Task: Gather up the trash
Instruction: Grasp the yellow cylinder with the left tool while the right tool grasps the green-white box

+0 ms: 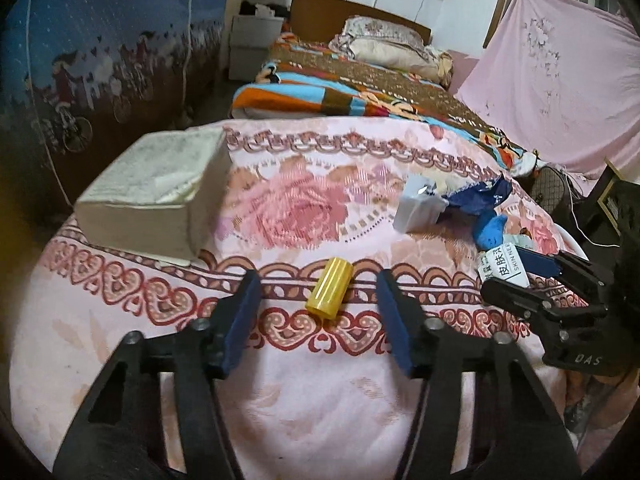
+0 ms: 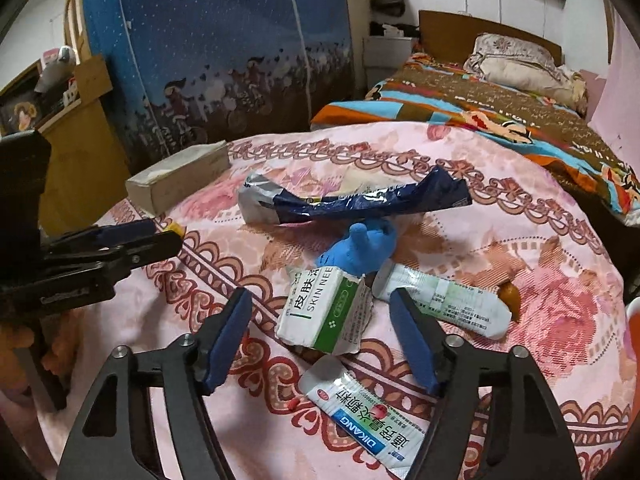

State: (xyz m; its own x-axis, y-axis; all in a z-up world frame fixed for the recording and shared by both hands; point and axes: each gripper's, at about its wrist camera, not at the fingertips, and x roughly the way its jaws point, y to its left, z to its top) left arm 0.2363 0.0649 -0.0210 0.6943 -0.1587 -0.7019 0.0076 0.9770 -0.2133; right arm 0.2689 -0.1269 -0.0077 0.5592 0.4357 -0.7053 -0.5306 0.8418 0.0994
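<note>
My left gripper (image 1: 318, 282) is open, with a small yellow plastic cylinder (image 1: 329, 293) lying on the pink cloth between its fingertips. My right gripper (image 2: 320, 300) is open around a torn white and green "SKIN NEE" carton (image 2: 324, 314). Beside the carton lie a white tube (image 2: 444, 304), a crumpled blue glove (image 2: 360, 250), a long blue foil wrapper (image 2: 356, 200) and a DIKANG sachet (image 2: 368, 428). In the left wrist view the right gripper (image 1: 516, 270) is at the right edge by the carton (image 1: 506, 266).
A block of tissues (image 1: 156, 192) lies at the far left of the pink floral cloth (image 1: 304, 208). A small white box (image 1: 418, 210) stands by the wrapper. A brown lump (image 2: 510, 296) lies by the tube. A bed (image 2: 480, 92) lies beyond.
</note>
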